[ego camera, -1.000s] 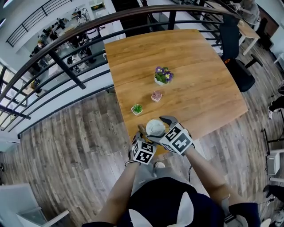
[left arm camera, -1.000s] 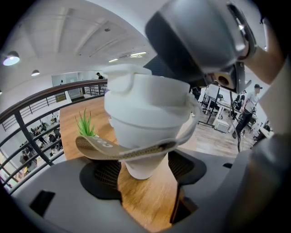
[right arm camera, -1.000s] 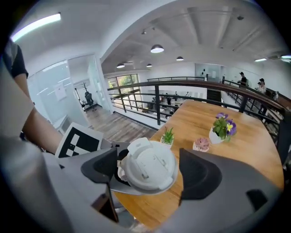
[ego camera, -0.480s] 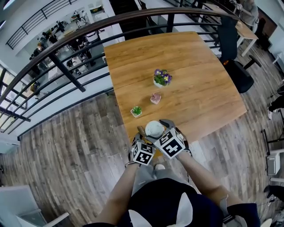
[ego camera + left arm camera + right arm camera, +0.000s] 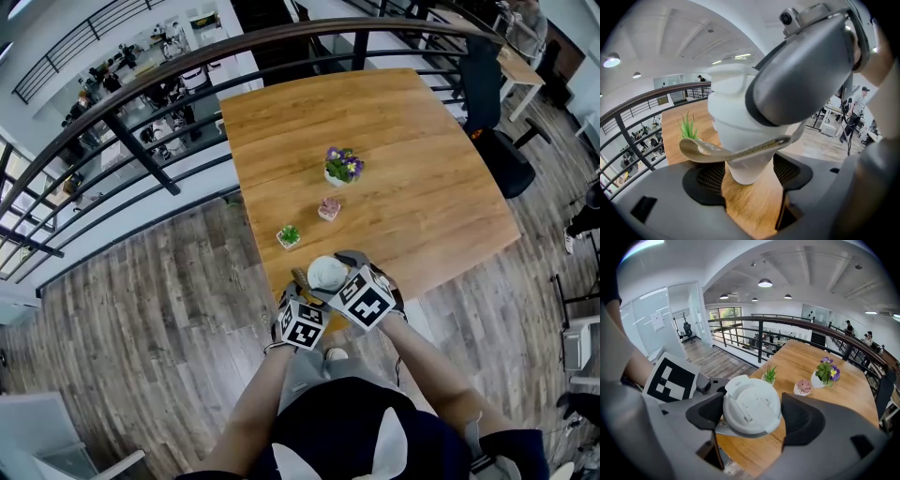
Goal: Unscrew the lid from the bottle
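A white bottle stands at the near edge of the wooden table. My left gripper is shut on the bottle's lower body, with a pad on each side of its narrow base. A tan strap loops across the front of the bottle. My right gripper comes in from above. Its pads lie against both sides of the round white lid. In the left gripper view the right gripper's grey jaw covers the bottle's top.
Behind the bottle on the table stand a small green succulent, a pink succulent and a pot of purple flowers. A dark railing runs past the table's far left. A black chair stands at the right.
The right gripper's marker cube has swung a little left and then partly back around the lid. The bottle and the left gripper have stayed in place.
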